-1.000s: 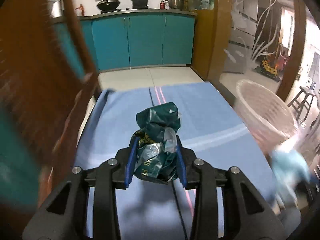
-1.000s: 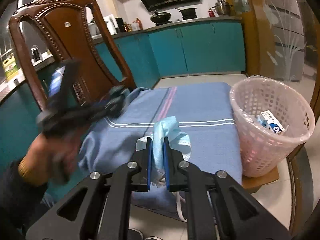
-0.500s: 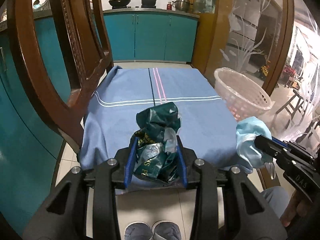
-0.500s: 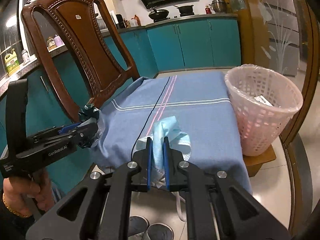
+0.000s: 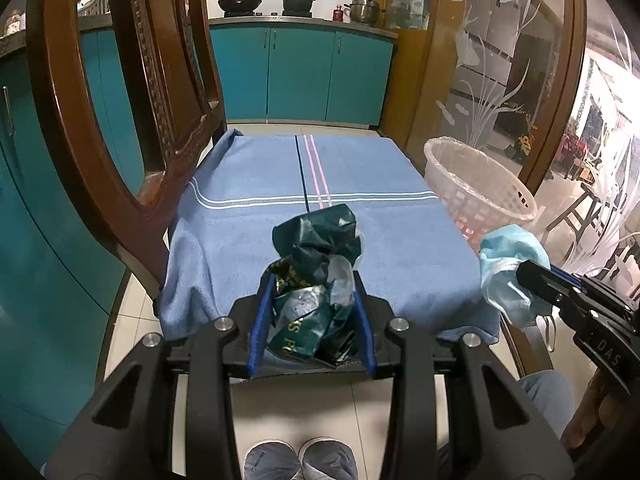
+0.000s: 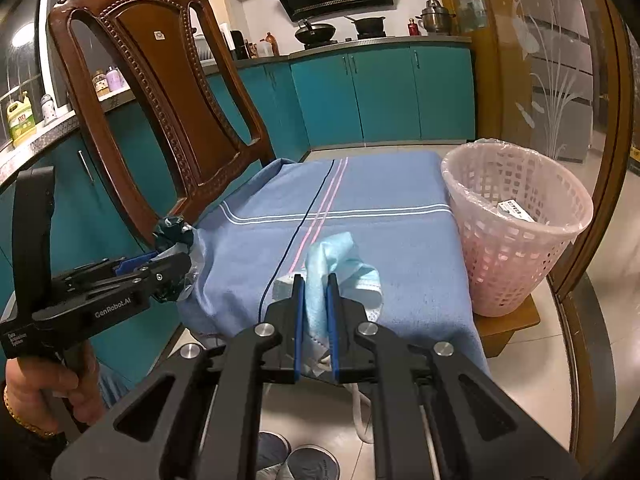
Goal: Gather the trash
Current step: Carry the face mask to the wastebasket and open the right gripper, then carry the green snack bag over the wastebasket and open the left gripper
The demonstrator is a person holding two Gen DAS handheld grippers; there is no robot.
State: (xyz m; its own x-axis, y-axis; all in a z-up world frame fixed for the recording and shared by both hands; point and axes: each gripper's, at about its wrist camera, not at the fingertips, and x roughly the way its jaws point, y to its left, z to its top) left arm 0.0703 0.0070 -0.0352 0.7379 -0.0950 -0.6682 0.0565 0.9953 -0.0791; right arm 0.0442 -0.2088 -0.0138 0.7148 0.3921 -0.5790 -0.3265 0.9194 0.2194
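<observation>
My left gripper [image 5: 312,320] is shut on a crumpled dark green wrapper [image 5: 316,264] and holds it in front of the near edge of the blue cloth [image 5: 280,232]. My right gripper [image 6: 316,320] is shut on a light blue face mask [image 6: 340,272], also near the cloth's front edge. The pink basket bin [image 6: 516,232] stands at the right of the cloth with a small white box [image 6: 518,210] inside. The right gripper with the mask [image 5: 508,268] shows in the left wrist view; the left gripper [image 6: 168,268] shows in the right wrist view.
A carved wooden chair [image 6: 160,112] stands at the left of the cloth. Teal cabinets [image 5: 304,76] line the back wall. A glass door with a wooden frame [image 5: 500,72] is on the right. The person's shoes [image 5: 300,460] are on the tiled floor below.
Both grippers have drawn back from over the cloth to its near edge, each still holding its item. The basket now sits farther ahead on the right.
</observation>
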